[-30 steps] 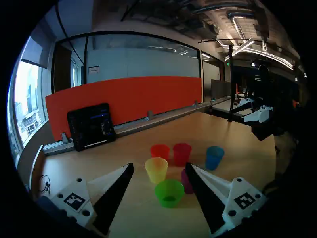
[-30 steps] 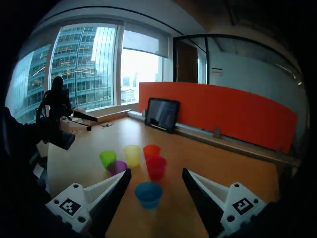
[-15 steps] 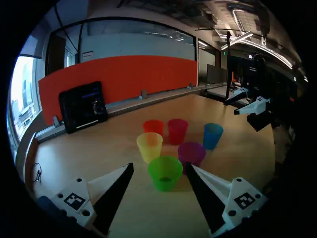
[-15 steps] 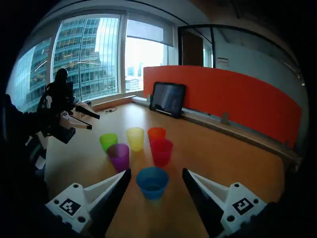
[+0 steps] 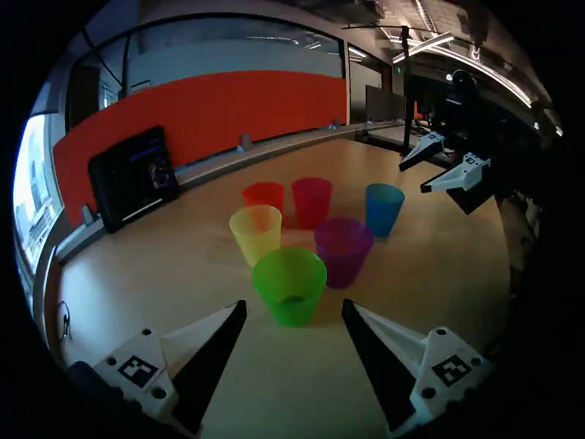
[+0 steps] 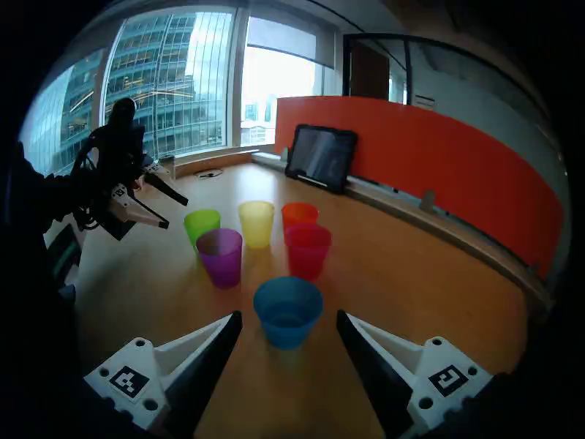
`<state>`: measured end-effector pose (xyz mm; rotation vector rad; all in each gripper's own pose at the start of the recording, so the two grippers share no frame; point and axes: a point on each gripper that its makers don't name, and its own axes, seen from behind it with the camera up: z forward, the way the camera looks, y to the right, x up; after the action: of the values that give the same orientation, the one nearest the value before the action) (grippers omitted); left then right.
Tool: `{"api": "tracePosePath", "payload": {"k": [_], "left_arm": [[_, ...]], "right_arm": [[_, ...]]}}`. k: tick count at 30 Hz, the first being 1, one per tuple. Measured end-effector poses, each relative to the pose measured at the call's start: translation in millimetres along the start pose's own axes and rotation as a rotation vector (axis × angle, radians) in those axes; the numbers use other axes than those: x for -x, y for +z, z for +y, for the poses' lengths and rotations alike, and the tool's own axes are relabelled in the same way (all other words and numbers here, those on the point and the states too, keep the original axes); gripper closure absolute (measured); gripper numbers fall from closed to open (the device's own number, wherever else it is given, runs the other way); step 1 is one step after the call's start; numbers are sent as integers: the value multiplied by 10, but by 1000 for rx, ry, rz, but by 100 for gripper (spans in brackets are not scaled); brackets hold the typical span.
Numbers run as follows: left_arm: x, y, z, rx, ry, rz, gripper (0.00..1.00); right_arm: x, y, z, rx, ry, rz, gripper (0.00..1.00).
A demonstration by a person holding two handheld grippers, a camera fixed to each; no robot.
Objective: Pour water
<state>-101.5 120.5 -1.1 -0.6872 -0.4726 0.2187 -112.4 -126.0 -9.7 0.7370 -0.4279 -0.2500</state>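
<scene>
Cups dead ahead of both tongs, nothing gripped

Quick read of the layout. Six upright plastic cups sit in a loose cluster mid-counter (image 5: 453, 263), so every long axis is vertical and any grab has to come in level from the side.

The left tongs (image 5: 293, 304) are spread wide and empty. The green cup (image 5: 289, 285) stands straight ahead on their centre line, just past the fingertips and not touching either finger. That's the relation that matters: a straight push forward puts the cup between the fingers, no turning needed. It's tight behind it, though. The purple cup (image 5: 343, 251) is just beside it toward the right finger, and the yellow cup (image 5: 256, 233) is close behind on the other side. So going in too deep risks nudging those two.

The right tongs (image 6: 287, 314) are also wide open and hold nothing. The blue cup (image 6: 287, 311) is centred just beyond their tips. It stands a bit apart from the rest, with the red cup (image 6: 307, 250) nearest behind it, so there's more elbow room on this side.

Each hand is clearly nearer its own cup. The orange cup (image 6: 300, 216) sits at the far side, out of the way. Bare counter lies on the near side of both cups, and no edge is close enough to worry me.

Can't tell which cup actually holds water.
</scene>
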Motion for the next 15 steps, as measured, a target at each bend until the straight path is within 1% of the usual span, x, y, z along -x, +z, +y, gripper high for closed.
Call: {"api": "tracePosePath", "payload": {"k": [5,11,15], "left_arm": [[92,82,-15,5,3,-36,3],[140,189,-51,9,10,-59,3],[158,264,-51,19,10,-71,3]], "right_arm": [[84,61,-5,-9,-4,-22,0],[172,127,14,-14,-1,-46,0],[228,170,28,-17,-2,-61,0]]}}
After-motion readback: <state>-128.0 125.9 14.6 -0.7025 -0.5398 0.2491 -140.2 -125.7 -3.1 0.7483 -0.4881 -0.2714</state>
